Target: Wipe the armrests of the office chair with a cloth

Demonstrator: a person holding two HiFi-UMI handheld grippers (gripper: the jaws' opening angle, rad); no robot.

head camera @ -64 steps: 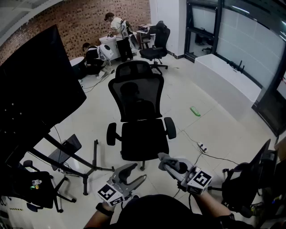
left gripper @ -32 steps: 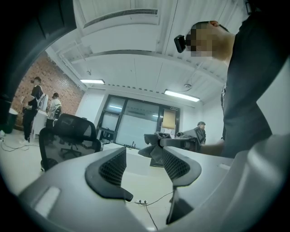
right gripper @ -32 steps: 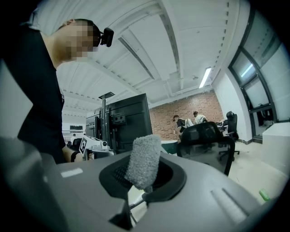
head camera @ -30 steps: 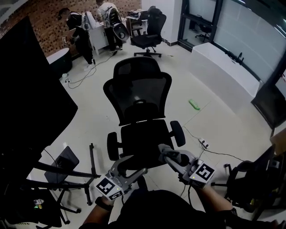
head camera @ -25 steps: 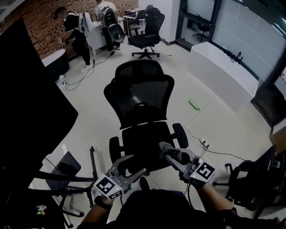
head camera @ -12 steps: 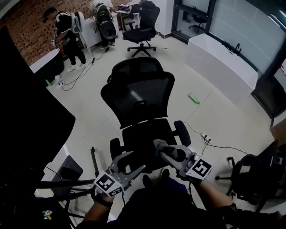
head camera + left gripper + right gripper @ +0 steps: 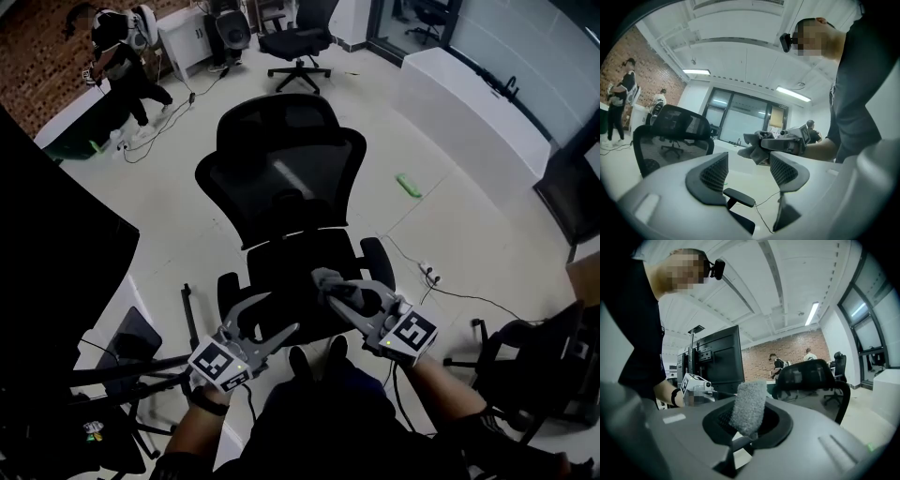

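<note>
Just ahead of the right tool (image 7: 328, 282), clenched on the cloth (image 7: 749, 408) ready for wiping, stands the office chair (image 7: 281, 178), right armrest (image 7: 378, 262) nearest; left tool (image 7: 272, 317) gapes empty.

Open floor (image 7: 469, 225) lies right of the office chair (image 7: 281, 178). Stand legs (image 7: 190, 319) at lower left and a power strip (image 7: 427, 272) at lower right crowd it.

The left gripper (image 7: 747, 171) holds its fingers (image 7: 711, 174) spread apart, with nothing gripped between them. Low in the gap, a black armrest pad (image 7: 739, 197) shows beyond. Farther off, the right gripper (image 7: 765, 143) clamps a grey cloth (image 7: 753, 146). The office chair's mesh back (image 7: 670, 140) stands at left.
</note>
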